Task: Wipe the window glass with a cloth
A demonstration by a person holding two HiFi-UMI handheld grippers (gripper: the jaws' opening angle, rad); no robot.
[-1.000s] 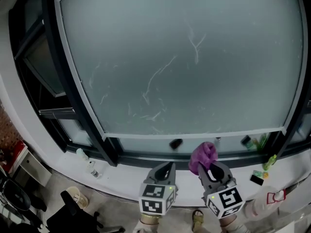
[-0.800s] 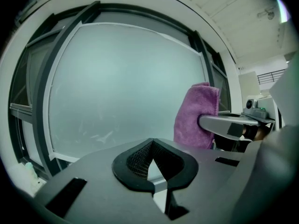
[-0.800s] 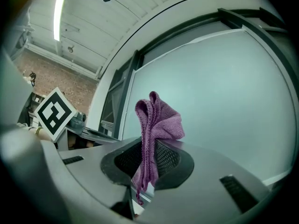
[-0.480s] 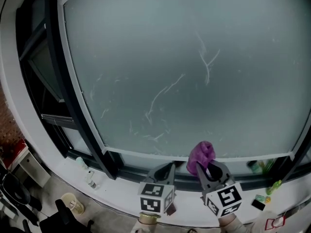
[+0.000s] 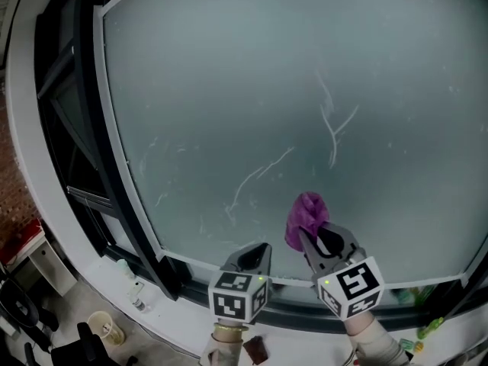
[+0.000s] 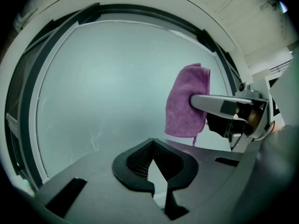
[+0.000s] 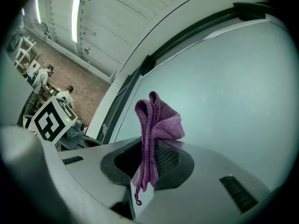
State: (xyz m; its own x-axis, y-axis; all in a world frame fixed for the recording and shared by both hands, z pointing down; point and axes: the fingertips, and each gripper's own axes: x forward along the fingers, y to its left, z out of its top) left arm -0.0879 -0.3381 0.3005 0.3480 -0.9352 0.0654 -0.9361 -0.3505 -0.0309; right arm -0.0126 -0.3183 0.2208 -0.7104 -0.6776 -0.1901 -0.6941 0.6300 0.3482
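Mostly, the head view is filled by a large frosted window glass (image 5: 252, 90), marked with thin pale streaks (image 5: 332, 132) at about 3 o'clock of centre. A dark frame (image 5: 88, 166) runs down the pane's edge at 9 o'clock.

Low in the view at 5 o'clock, the right tool (image 5: 311, 239) points up at the pane. Its jaws are closed tight on a purple cloth (image 5: 306, 216). The cloth stands bunched above the jaw tips. In the right gripper view, a folded edge with a small loop hangs down between the jaws. The top of the cloth lies over the lower part of the glass, and it is unclear whether the two actually touch.

The left tool (image 5: 257, 255) sits just beside the right one, at 6 o'clock, also aimed at the pane. Its jaws are drawn together to a thin slit with nothing between them, and they are apart from the cloth.
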